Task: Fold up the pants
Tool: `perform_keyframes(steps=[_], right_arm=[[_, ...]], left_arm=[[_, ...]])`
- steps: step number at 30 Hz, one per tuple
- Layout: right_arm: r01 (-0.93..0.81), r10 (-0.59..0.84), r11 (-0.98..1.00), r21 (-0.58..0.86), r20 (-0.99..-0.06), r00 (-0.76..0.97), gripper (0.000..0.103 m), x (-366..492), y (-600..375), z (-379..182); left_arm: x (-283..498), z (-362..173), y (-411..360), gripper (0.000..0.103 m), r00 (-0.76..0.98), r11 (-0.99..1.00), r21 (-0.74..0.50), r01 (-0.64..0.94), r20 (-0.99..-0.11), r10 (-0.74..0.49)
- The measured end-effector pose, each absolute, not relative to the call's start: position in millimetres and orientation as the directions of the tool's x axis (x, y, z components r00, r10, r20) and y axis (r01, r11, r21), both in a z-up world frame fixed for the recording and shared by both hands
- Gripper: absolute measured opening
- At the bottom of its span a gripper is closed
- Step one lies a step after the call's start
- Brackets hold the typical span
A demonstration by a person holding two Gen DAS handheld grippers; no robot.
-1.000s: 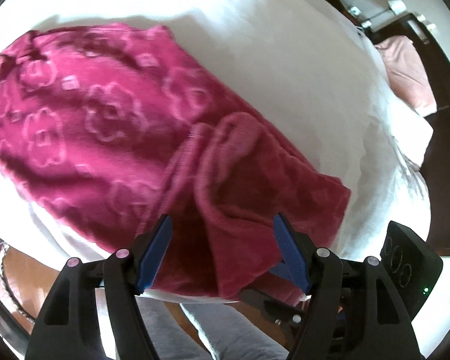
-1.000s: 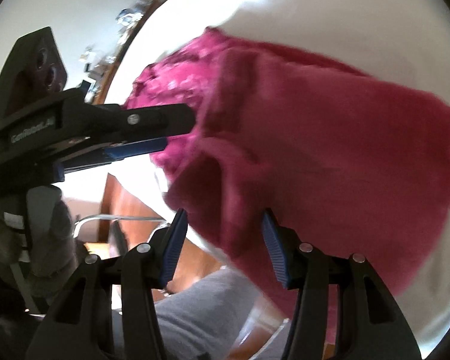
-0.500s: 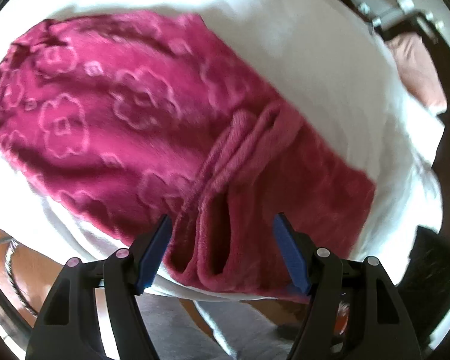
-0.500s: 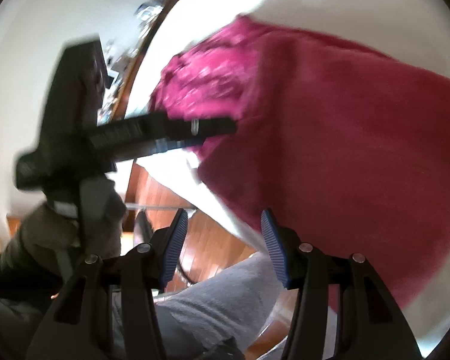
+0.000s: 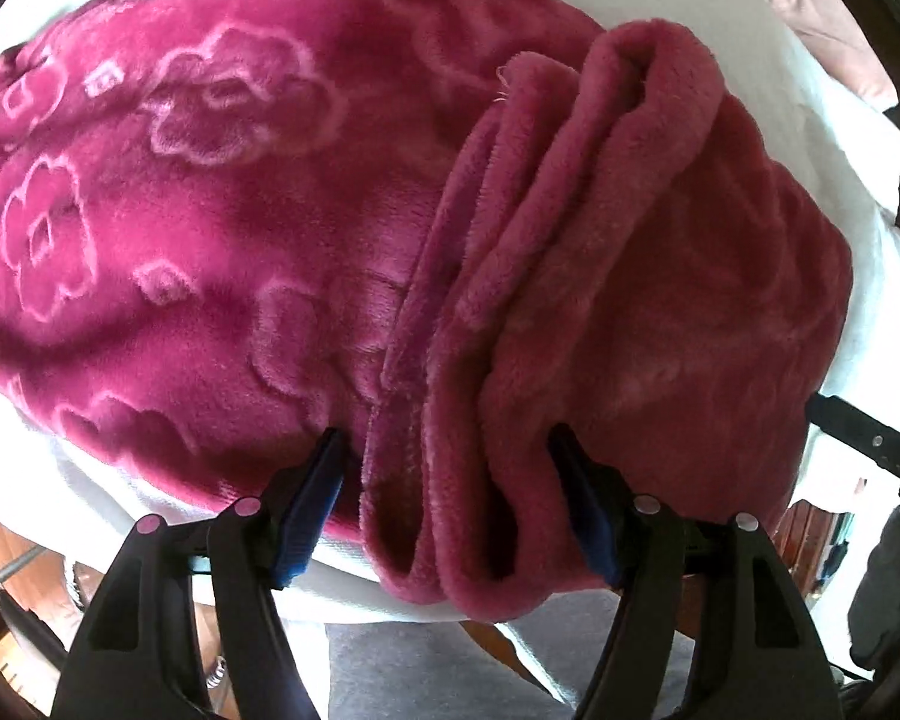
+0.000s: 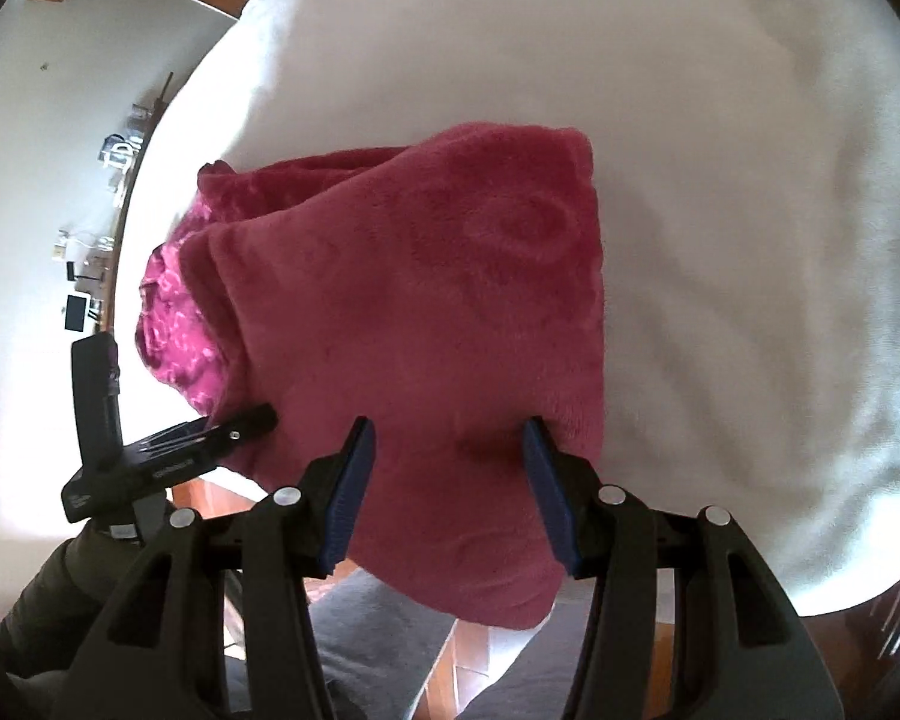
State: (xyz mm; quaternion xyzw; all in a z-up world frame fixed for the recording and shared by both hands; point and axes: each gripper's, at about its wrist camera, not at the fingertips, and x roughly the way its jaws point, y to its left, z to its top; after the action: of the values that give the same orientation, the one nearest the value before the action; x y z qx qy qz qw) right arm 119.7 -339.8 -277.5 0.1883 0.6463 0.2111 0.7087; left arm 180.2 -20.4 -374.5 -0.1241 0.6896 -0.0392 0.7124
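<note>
Magenta fleece pants [image 5: 270, 210] with a pale flower pattern lie on a white covered surface [image 5: 822, 138]. Their bunched folds [image 5: 510, 360] run toward the near edge. My left gripper [image 5: 447, 450] stands open low over that edge, with the folds between its blue pads and the tips sunk in the pile. In the right wrist view the plainer folded end of the pants [image 6: 426, 312] hangs over the near edge. My right gripper [image 6: 445, 435] is open astride it, tips against the fabric. The left gripper [image 6: 168, 450] shows at its left.
The white surface [image 6: 720, 180] stretches wide to the right and back. A person's grey-clad legs [image 5: 450, 666] stand close under the near edge, above a wooden floor [image 6: 468, 642]. A pink cushion [image 5: 822, 18] lies far right; small items [image 6: 84, 276] line a wall ledge.
My left gripper has sunk onto the pants, so the folds now lie between its jaws. My right gripper has swung along the near edge and rolled, now squarely over the folded end.
</note>
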Motion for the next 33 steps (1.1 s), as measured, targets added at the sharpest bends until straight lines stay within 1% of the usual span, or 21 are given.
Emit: perform_keyframes(steps=[2, 5, 10, 15, 16, 17, 20, 21, 22, 24, 26, 28, 29, 33], right_arm=[[-0.073, 0.528, 0.849, 0.523, -0.847, 0.068, 0.053, 125.6, -334.2, -281.1], [-0.097, 0.543, 0.839, 0.536, -0.836, 0.078, 0.053, 127.4, -332.5, -274.3], [-0.089, 0.552, 0.834, 0.545, -0.826, 0.113, 0.053, 133.5, -340.4, -259.2], [-0.052, 0.542, 0.840, 0.540, -0.829, 0.139, 0.053, 139.2, -351.4, -252.3], [-0.035, 0.537, 0.842, 0.538, -0.831, 0.147, 0.053, 140.2, -355.9, -251.1], [-0.015, 0.530, 0.845, 0.534, -0.834, 0.154, 0.053, 142.0, -360.9, -250.1], [0.053, 0.500, 0.855, 0.515, -0.848, 0.177, 0.053, 149.8, -380.8, -246.9], [0.093, 0.478, 0.861, 0.500, -0.859, 0.184, 0.053, 156.0, -389.2, -246.3], [0.120, 0.465, 0.863, 0.490, -0.865, 0.190, 0.053, 161.2, -395.2, -245.6], [0.167, 0.425, 0.874, 0.456, -0.885, 0.189, 0.055, 175.0, -404.5, -245.2], [0.200, 0.391, 0.884, 0.423, -0.902, 0.183, 0.059, 194.8, -408.9, -244.2], [0.196, 0.381, 0.892, 0.408, -0.910, 0.164, 0.061, 215.6, -404.2, -242.4], [0.183, 0.376, 0.899, 0.399, -0.915, 0.149, 0.065, 225.7, -398.8, -242.0], [0.085, 0.314, 0.945, 0.315, -0.949, 0.028, 0.068, 268.1, -362.5, -250.3]], left_arm=[[182.4, -372.7, -19.1, 0.070, 0.046, 0.962, -0.240, -0.130, -0.971, -0.236], [186.5, -358.4, -12.7, 0.068, 0.082, 0.955, -0.266, -0.133, -0.963, -0.257], [213.2, -328.3, -6.5, 0.069, 0.191, 0.919, -0.372, -0.133, -0.919, -0.344], [249.7, -342.4, -11.1, 0.070, 0.165, 0.920, -0.377, -0.110, -0.919, -0.357], [252.2, -347.6, -11.9, 0.070, 0.152, 0.917, -0.384, -0.107, -0.918, -0.366], [256.8, -349.5, -12.4, 0.074, 0.140, 0.912, -0.395, -0.108, -0.915, -0.380], [267.1, -355.5, -10.6, 0.074, 0.114, 0.892, -0.443, -0.092, -0.894, -0.433], [266.8, -353.3, -14.1, 0.065, 0.116, 0.882, -0.466, -0.070, -0.882, -0.457], [265.9, -350.4, -17.4, 0.059, 0.116, 0.875, -0.483, -0.043, -0.872, -0.476], [260.0, -347.3, -21.5, 0.037, 0.109, 0.871, -0.491, -0.003, -0.866, -0.488], [255.2, -342.0, -21.6, 0.026, 0.104, 0.856, -0.518, 0.017, -0.850, -0.516], [250.2, -333.6, -19.9, 0.023, 0.113, 0.835, -0.549, 0.039, -0.827, -0.550], [248.8, -330.6, -21.3, 0.023, 0.116, 0.828, -0.558, 0.051, -0.820, -0.560], [239.2, -312.4, -29.7, 0.022, 0.126, 0.809, -0.573, 0.133, -0.799, -0.587]])
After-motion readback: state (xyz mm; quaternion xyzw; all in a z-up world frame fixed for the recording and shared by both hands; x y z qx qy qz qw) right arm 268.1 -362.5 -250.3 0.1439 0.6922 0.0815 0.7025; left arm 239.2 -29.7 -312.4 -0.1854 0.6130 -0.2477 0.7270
